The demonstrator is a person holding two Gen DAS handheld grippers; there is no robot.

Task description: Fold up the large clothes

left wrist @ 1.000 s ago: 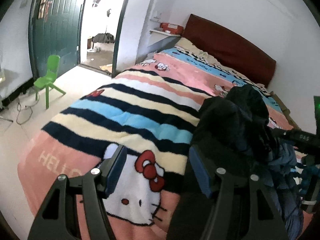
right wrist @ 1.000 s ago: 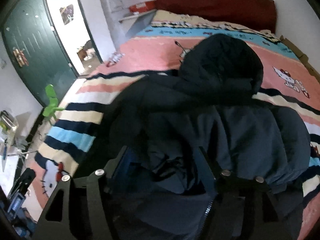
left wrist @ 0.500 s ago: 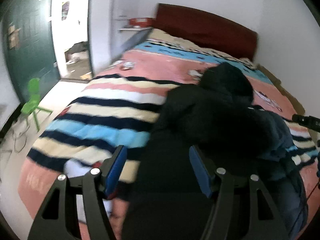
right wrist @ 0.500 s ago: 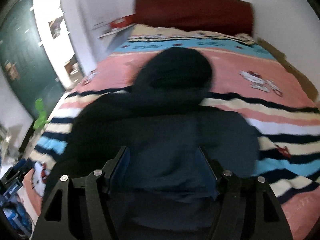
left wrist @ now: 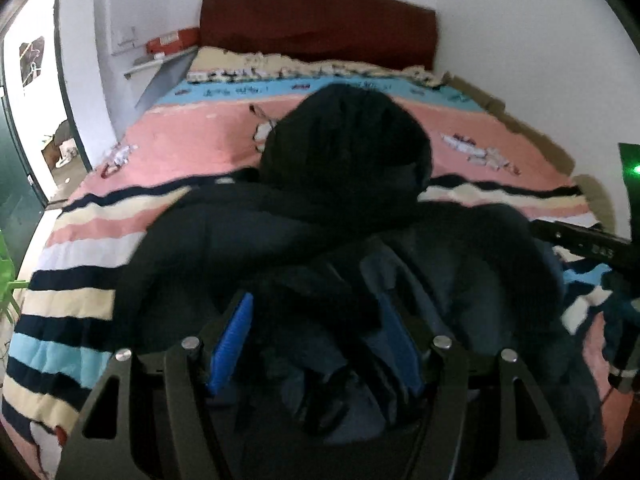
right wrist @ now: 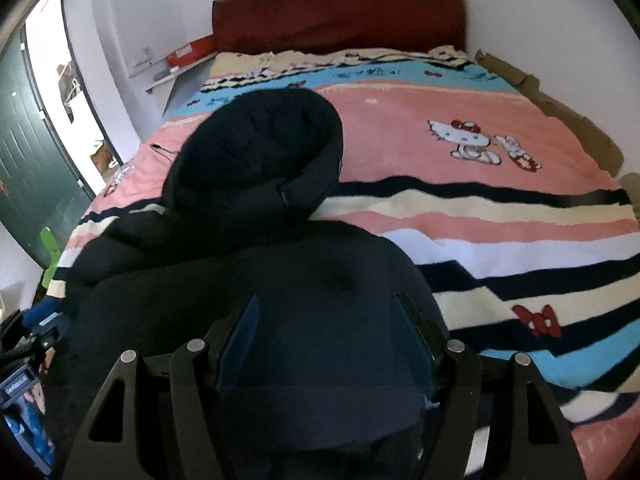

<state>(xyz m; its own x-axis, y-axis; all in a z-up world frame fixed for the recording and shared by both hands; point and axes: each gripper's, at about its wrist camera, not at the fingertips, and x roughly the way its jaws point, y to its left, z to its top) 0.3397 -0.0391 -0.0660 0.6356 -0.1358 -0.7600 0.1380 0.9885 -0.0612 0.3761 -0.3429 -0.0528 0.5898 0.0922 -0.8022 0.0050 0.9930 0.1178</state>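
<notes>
A large dark navy hooded padded jacket (left wrist: 340, 208) lies on the striped bed blanket (left wrist: 80, 256), its hood (left wrist: 348, 148) toward the headboard. My left gripper (left wrist: 316, 332) hangs over the bunched lower part, jaws wide apart, with jacket cloth lying between the blue pads (left wrist: 234, 340). In the right wrist view the jacket (right wrist: 248, 264) fills the lower left, hood (right wrist: 260, 148) up the bed. My right gripper (right wrist: 324, 332) is open over the jacket's smooth near part, cloth between its fingers, not pinched.
The bed has a dark red headboard (right wrist: 340, 12) and a pink, blue and cream cartoon-cat blanket (right wrist: 500, 208). A wall shelf with a red box (left wrist: 172, 44) is at the left. The green door and doorway (right wrist: 24, 148) are far left. The other gripper's body (left wrist: 588, 244) shows at the right.
Both grippers swung right and came in over the jacket; the left view turned from the blanket's foot end to the jacket. Both jaws stayed open.
</notes>
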